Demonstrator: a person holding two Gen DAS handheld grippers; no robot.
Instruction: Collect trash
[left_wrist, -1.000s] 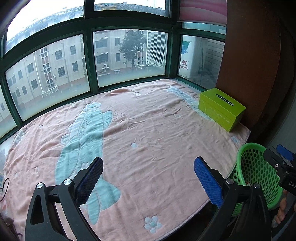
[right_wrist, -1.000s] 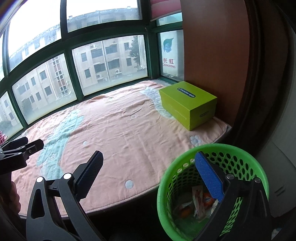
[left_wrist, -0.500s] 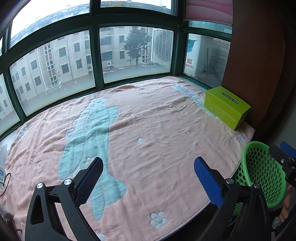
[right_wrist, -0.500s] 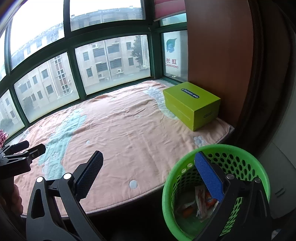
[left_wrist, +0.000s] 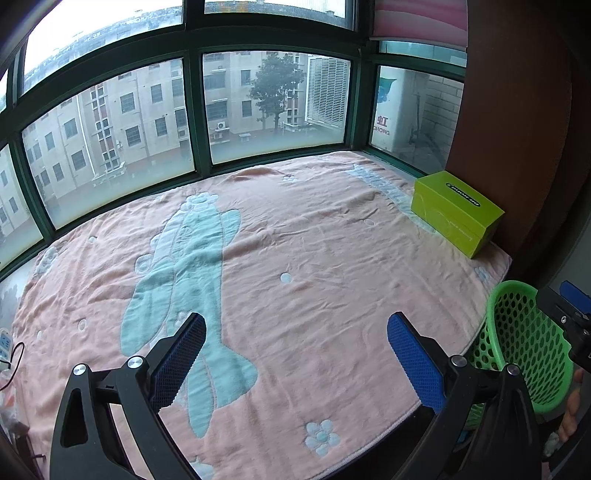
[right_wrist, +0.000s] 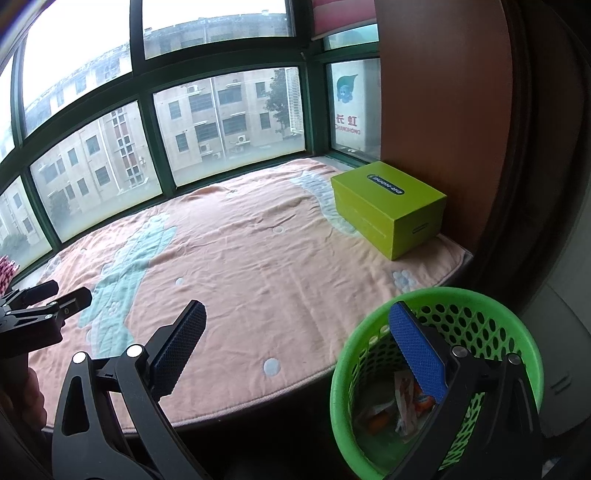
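Our left gripper (left_wrist: 295, 354) hangs wide apart and empty over the pink blanket (left_wrist: 314, 258).
At the blanket's far right corner we see a lime-green box (left_wrist: 456, 214); a green perforated basket (left_wrist: 524, 339) stands off its right edge, beside our right gripper (left_wrist: 570, 306).

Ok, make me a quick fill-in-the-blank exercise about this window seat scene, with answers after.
1. The wrappers lie inside the ____ basket.
2. The yellow-green box sits on the ____ blanket.
3. The right gripper has its jaws ____, holding nothing.
4. The left gripper hangs over the blanket with jaws ____.

Answers: green; pink; open; open
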